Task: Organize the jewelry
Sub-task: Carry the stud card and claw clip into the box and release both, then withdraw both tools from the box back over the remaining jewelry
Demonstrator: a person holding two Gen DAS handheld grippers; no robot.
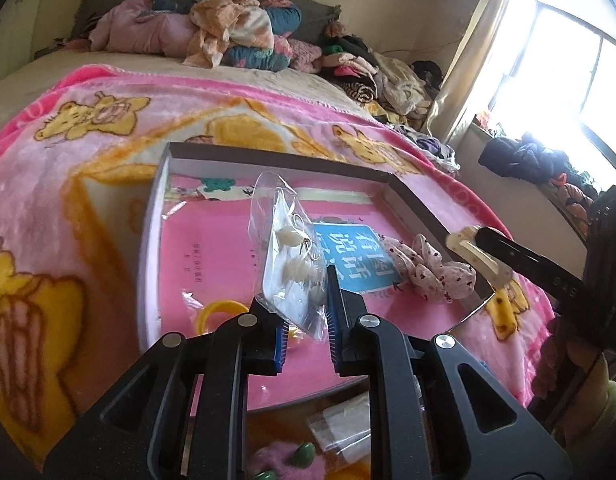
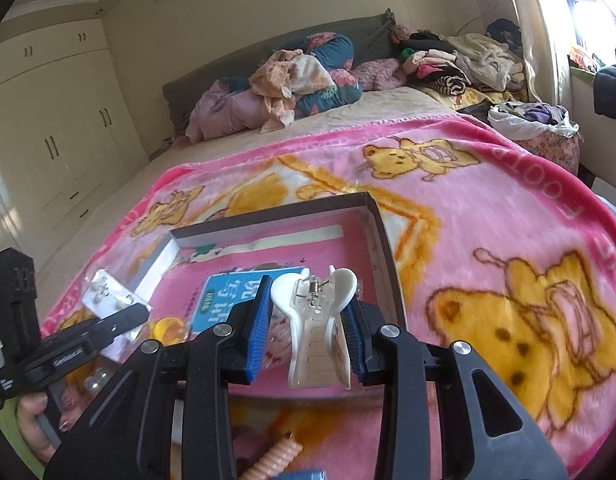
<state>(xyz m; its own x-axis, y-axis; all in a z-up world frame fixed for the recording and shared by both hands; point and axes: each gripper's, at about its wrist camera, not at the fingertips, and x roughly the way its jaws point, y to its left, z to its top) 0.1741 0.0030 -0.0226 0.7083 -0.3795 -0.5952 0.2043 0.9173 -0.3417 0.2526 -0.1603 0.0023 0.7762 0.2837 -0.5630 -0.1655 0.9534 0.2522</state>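
Left gripper [image 1: 308, 312]: jaws pinching the lower corner of a clear plastic bag [image 1: 286, 248] that holds a card of pale earrings; the bag stands up above the open box [image 1: 268, 160]. Right gripper [image 2: 308, 332]: jaws clamped on a white hair claw clip [image 2: 317, 320], lifted over the near right part of the same box. A hand [image 2: 32, 424] grips the left gripper's handle at the lower left of the right wrist view.

Box floor, pink: a blue label with white characters [image 1: 357, 258], a floral scrunchie [image 1: 435, 268] just right of it, a yellow ring [image 1: 216, 314] near the left front corner.

The box rests on a pink bear-print blanket [image 2: 507, 220]. Beyond, piled clothing [image 1: 228, 28] against the headboard; window [image 1: 567, 60] at right.
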